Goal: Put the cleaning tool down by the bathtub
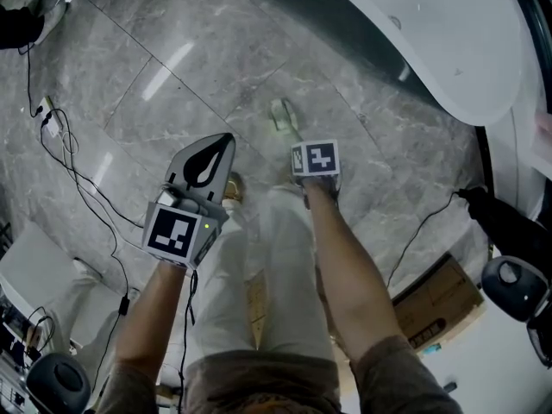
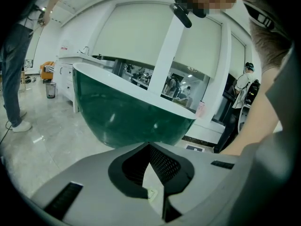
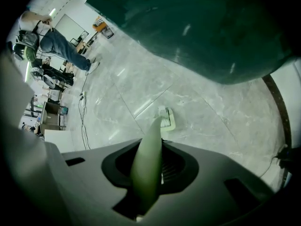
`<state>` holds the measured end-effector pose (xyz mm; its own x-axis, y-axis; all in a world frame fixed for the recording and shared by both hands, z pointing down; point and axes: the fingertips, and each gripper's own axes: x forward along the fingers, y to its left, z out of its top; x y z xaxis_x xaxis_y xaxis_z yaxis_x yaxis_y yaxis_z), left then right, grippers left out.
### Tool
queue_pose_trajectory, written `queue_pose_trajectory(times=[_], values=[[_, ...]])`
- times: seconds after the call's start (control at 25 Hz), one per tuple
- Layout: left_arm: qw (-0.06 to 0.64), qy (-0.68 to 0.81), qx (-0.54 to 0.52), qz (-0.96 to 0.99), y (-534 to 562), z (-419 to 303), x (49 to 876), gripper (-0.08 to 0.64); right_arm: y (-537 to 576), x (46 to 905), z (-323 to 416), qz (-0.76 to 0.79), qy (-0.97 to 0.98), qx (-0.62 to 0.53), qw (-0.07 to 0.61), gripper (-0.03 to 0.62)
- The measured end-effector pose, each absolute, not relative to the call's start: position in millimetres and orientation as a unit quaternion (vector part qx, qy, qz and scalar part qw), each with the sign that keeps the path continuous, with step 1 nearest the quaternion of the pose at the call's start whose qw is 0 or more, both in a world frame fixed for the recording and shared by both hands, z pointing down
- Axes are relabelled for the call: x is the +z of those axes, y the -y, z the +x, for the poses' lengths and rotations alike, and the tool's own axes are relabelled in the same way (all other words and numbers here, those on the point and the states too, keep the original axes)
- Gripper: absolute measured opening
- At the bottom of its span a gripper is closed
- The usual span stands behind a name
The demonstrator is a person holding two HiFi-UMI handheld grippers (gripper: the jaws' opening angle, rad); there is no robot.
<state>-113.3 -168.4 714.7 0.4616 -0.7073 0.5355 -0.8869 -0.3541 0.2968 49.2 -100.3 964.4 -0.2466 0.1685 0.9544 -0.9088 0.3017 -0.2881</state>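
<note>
The pale green, long-handled plastic cleaning tool is pinched by its handle between the jaws of the right gripper. The handle runs down to a flat, lighter head low over the grey marble-tiled floor. Whether the head touches the tiles cannot be told.

The right gripper view shows this grip plainly. It also shows the dark green outer wall of the oval bathtub curving overhead, near the tool's head but apart from it.

The head view shows the grip far less well. There the right gripper points steeply down, its marker cube covers the jaws, and only the tool's head shows beyond it. That view alone shows the tub's broad white rim at the upper right, thin black cables trailing across the floor at the left, and a brown cardboard box at the lower right.

The left gripper is held beside the right one, its jaws pressed together at the tips with nothing between them. The left gripper view looks more level, taking in the whole green side of the tub with its white edge. It also shows pale window blinds behind the tub and a person in jeans standing at the far left.
</note>
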Motion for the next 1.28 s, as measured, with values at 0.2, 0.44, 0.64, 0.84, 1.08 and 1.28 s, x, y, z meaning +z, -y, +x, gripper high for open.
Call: queue_pose_trajectory(times=[0.2,0.44,0.64,0.84,1.08,1.28], values=[[0.295,0.485,0.180,0.803,158,-112,721,0.000,96,963,49,0.320,0.601,0.511,0.524,0.108],[0.290,0.479,0.162,0.813,158,-104,710,0.000,93,952,47,0.331,0.609,0.529,0.489,0.229],[0.288,0.476,0.172,0.813,159,-102,697,0.000,105,933,47,0.342,0.627,0.508,0.481,0.267],[0.275,0.479,0.157,0.819,163,-99,675,0.000,111,907,58,0.354,0.630,0.489,0.488,0.276],[0.278,0.478,0.151,0.819,159,-93,640,0.000,118,858,67,0.365,0.647,0.467,0.479,0.266],[0.285,0.480,0.149,0.816,155,-87,606,0.000,130,799,66,0.383,0.672,0.459,0.437,0.042]])
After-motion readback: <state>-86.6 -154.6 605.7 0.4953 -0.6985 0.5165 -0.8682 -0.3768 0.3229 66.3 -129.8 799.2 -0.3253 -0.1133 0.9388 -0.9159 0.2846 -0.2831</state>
